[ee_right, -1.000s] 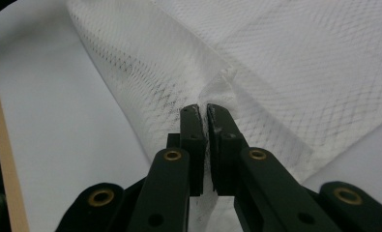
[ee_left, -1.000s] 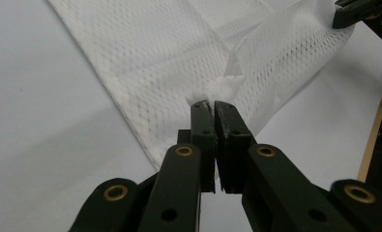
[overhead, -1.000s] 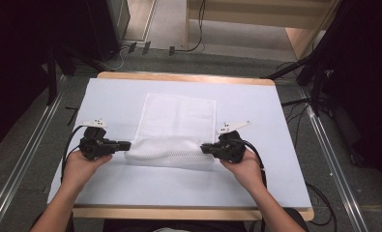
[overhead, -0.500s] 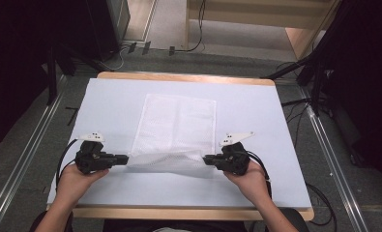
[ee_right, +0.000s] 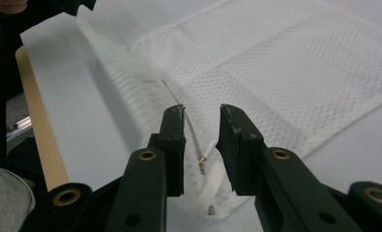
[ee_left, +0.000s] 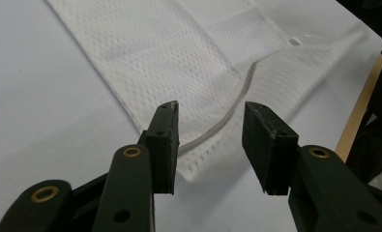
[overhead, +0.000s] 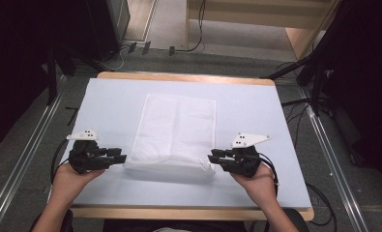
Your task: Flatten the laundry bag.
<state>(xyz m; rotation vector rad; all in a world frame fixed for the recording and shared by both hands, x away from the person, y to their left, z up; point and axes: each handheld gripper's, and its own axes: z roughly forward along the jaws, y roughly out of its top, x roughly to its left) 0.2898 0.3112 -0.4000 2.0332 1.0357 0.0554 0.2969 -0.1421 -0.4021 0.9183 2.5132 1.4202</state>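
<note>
Your left tongs (overhead: 122, 158) and right tongs (overhead: 212, 158) just opened, released folded white mesh laundry bag (overhead: 176, 133) at its 6 o'clock corners on counter (overhead: 106, 104).

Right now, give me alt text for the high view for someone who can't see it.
A white mesh laundry bag lies flat on a pale blue table cover. The left gripper and right gripper, held in a person's hands, sit just off its near corners, jaws just opened and apart from it.

Wooden-edged table (overhead: 188, 77) under a pale blue sheet (overhead: 111, 101), with a white mesh laundry bag (overhead: 176, 130) lying flat at the middle, its near edge folded over.
</note>
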